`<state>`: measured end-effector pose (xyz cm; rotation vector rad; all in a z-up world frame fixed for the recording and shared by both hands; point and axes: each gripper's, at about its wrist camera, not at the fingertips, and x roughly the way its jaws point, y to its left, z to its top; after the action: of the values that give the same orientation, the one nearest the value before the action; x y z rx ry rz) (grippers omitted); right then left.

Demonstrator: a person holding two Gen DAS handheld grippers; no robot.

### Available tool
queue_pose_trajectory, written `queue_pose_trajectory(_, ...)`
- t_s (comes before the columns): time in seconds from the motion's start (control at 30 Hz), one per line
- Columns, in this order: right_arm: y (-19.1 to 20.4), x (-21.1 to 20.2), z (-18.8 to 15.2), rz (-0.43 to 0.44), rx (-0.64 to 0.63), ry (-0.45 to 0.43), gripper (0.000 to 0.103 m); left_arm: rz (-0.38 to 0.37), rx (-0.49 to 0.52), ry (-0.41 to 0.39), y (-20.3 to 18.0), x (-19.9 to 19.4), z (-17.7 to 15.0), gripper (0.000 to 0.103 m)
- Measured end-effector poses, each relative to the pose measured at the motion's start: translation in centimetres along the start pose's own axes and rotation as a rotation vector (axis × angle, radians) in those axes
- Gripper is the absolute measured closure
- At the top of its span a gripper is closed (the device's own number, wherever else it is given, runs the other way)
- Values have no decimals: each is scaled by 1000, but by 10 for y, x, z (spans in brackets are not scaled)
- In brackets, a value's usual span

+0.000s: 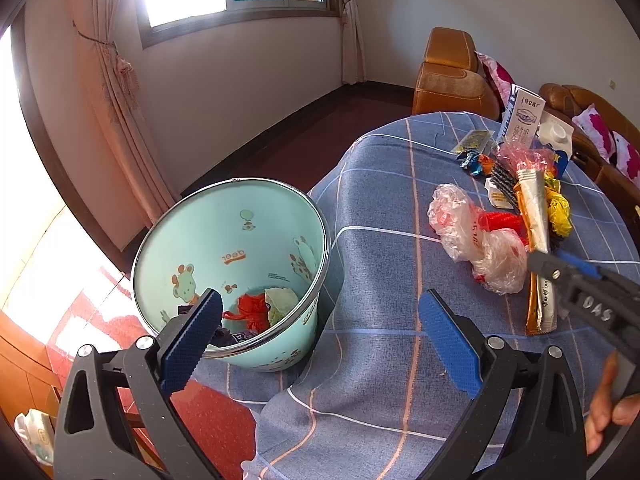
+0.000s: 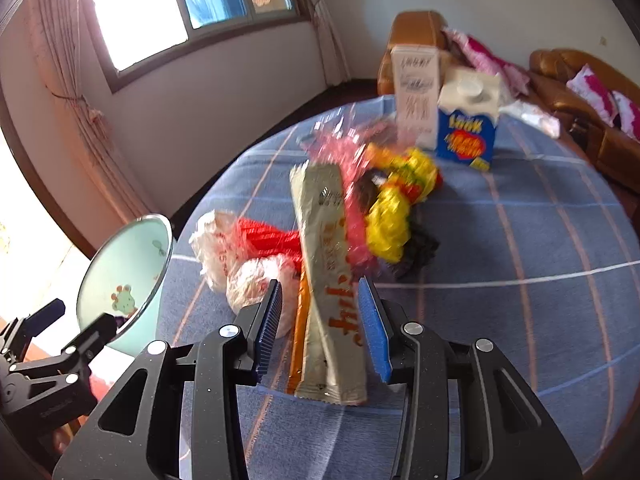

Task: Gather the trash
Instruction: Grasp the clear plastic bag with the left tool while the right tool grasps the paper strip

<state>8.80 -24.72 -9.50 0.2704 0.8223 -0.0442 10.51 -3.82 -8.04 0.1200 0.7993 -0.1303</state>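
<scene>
A: Listing the bin: a mint-green round waste bucket with cartoon animals and a chrome rim (image 1: 240, 216), standing at the near left edge of the worktop (image 1: 380, 360), which a blue checked cloth is covering. What is lying in it?

B: A red crumpled scrap (image 1: 250, 312) and a pale wrapper (image 1: 280, 300), so collecting is under way but far from done.

A: What is waiting outside?

B: The long silver-and-orange foil snack wrapper (image 2: 324, 280), crinkled clear plastic bags (image 1: 472, 236), a yellow wrapper (image 2: 388, 216), candy wrappers and two cartons at the far side.

A: The hand-held grippers?

B: The right hand-held gripper (image 2: 320, 320) is straddling the foil wrapper, fingers narrowly apart, not visibly pressing. The left hand-held gripper (image 1: 320, 340) is hovering wide apart and empty, near the bucket.
</scene>
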Motion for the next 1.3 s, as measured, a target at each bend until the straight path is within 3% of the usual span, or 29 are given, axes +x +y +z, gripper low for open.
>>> queue_pose_trajectory(0.07,0,8,-3,-16,-8,22,66,2,3,-1,0,0,1,7)
queue_pose_trajectory(0.13,-2,9,-5,-4,-12,31,81,-1,5,0,-3,1,2,7)
queue_pose_trajectory(0.2,-3,6,-5,2,-20,21,86,-10,9,0,-7,2,4,8)
queue_pose_trajectory(0.47,-24,-44,4,41,5,-91,87,-61,7,-21,-33,4,14,14)
queue_pose_trajectory(0.6,-40,-54,12,-58,1,-145,87,-105,26,-25,-61,10,19,15)
queue_pose_trajectory(0.83,-73,-46,6,-82,69,-114,87,-154,15,-24,-106,32,28,15)
queue_pose_trajectory(0.93,-80,-47,4,-82,87,-114,87,-169,26,25,-120,48,25,30)
queue_pose_trajectory(1.03,-85,-48,3,-76,98,-112,87,-187,11,75,-121,61,18,39)
queue_pose_trajectory(1.17,-86,-47,1,-78,101,-110,87,-206,19,58,-117,58,17,53)
queue_pose_trajectory(1.3,-85,-49,0,-84,113,-116,87,-228,59,34,-111,42,16,57)
